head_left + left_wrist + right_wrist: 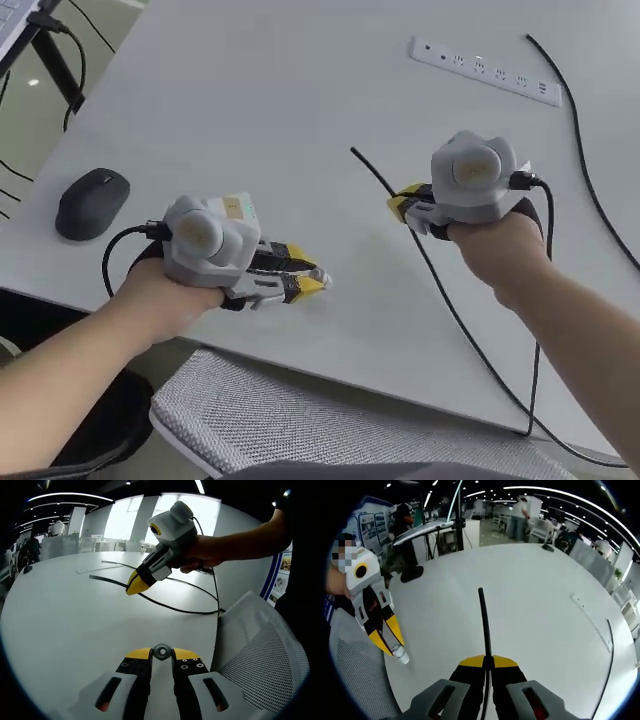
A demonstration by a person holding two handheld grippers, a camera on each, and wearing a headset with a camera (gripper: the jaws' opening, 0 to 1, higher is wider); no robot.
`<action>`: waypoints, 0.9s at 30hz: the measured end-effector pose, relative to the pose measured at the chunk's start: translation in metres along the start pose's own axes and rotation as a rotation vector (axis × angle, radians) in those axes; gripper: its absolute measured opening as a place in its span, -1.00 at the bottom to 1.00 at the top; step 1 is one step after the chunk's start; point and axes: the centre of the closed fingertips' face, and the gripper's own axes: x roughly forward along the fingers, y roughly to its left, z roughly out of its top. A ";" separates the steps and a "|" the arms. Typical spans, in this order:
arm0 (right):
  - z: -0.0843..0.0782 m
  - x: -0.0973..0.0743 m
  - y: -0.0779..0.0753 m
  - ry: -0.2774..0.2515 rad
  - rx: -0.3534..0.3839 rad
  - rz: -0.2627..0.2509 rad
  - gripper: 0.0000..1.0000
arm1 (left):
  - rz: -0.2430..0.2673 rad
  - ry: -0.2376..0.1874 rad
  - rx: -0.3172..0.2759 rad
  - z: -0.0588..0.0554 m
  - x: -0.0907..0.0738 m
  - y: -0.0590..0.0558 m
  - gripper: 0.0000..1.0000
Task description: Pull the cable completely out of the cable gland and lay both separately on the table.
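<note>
My left gripper [316, 283] hovers near the table's front edge, shut on a small pale grey cable gland [160, 652] that sits between its yellow tips. The right gripper view has the gland [402, 656] at the tip of that gripper. My right gripper [398, 204] is shut on a thin black cable [483, 620]. The cable's free end [353, 151] sticks out past the jaws, and the rest trails over the white table [250, 110] to the front edge. Cable and gland are apart, with a gap of table between the two grippers.
A black mouse [92, 202] lies at the left, and a white power strip [485, 68] at the far right. Another black cable [583, 150] runs along the right side. A grey mesh chair [290, 420] stands just below the table's front edge.
</note>
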 end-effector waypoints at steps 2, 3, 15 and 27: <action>-0.002 0.005 0.005 0.013 -0.015 0.011 -1.00 | 0.001 -0.004 -0.001 -0.001 0.000 0.002 -0.69; -0.003 0.008 0.008 0.022 -0.026 0.021 -1.00 | 0.002 -0.004 -0.002 -0.003 0.001 0.003 -0.69; -0.013 0.035 0.038 0.080 -0.123 0.090 -1.00 | -0.004 -0.010 0.007 -0.017 0.003 0.011 -0.69; -0.019 0.047 0.055 0.104 -0.194 0.132 -1.00 | -0.015 0.005 0.005 -0.032 0.006 0.011 -0.69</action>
